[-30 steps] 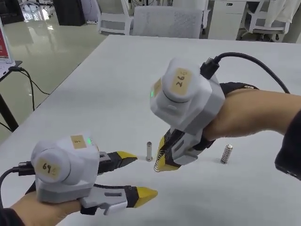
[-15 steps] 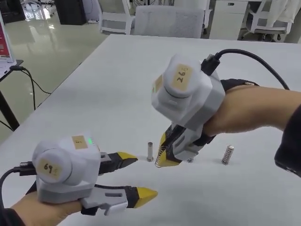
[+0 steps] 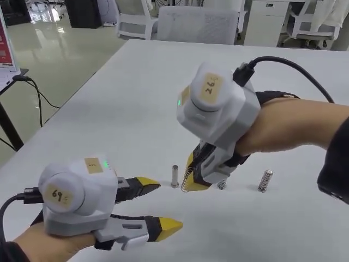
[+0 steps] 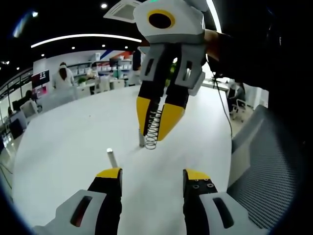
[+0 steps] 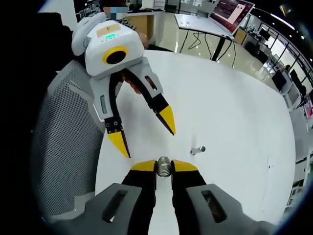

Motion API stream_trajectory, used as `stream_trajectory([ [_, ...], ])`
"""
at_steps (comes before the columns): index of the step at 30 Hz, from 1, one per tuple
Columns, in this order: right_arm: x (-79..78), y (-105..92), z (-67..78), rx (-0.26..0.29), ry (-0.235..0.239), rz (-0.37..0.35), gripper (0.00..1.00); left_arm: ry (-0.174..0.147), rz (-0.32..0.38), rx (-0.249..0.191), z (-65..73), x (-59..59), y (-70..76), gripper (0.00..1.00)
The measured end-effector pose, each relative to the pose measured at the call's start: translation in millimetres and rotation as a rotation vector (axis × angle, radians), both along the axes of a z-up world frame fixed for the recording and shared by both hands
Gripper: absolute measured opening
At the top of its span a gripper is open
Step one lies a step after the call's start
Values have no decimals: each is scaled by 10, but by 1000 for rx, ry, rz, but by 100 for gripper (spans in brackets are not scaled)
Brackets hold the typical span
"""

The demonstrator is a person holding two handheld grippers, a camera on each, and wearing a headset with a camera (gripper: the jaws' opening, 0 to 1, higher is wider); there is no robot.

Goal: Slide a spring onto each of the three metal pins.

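As seen from the head view, the right tool (image 3: 195, 183) is clamped on a slim coiled steel spring (image 3: 186, 179), holding it nearly upright just beside a short bare metal pin (image 3: 174, 176) that stands on the white surface (image 3: 136, 98); the coil is not yet over the pin, and is presumably kept steep so that its bore can line up with the pin's tip. Farther right stands a spring-sleeved pin (image 3: 264, 180). The left tool (image 3: 161, 203), jaws apart and gripping nothing, hovers near the bare pin, probably placed to steady it. From the left gripper view, that tool's spread jaws frame the bare pin (image 4: 112, 157), with the spring (image 4: 151, 139) hanging from the right tool (image 4: 154, 133) beyond. From the right gripper view, the spring (image 5: 164, 166) sits end-on between the closed tips, the pin (image 5: 197, 150) lies ahead, and the left tool (image 5: 146, 134) gapes opposite.
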State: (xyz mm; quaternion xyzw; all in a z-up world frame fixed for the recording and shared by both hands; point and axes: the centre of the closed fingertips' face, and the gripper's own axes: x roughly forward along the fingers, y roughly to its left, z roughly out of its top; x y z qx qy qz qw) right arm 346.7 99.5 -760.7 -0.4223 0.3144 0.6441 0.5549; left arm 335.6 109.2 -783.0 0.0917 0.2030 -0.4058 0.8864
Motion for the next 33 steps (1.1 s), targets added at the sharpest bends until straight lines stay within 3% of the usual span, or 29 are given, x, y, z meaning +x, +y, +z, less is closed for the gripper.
stream_trajectory([
  [33, 158, 79, -39, -3, -9, -18, 8, 1, 6, -5, -15, 8, 27, 44],
])
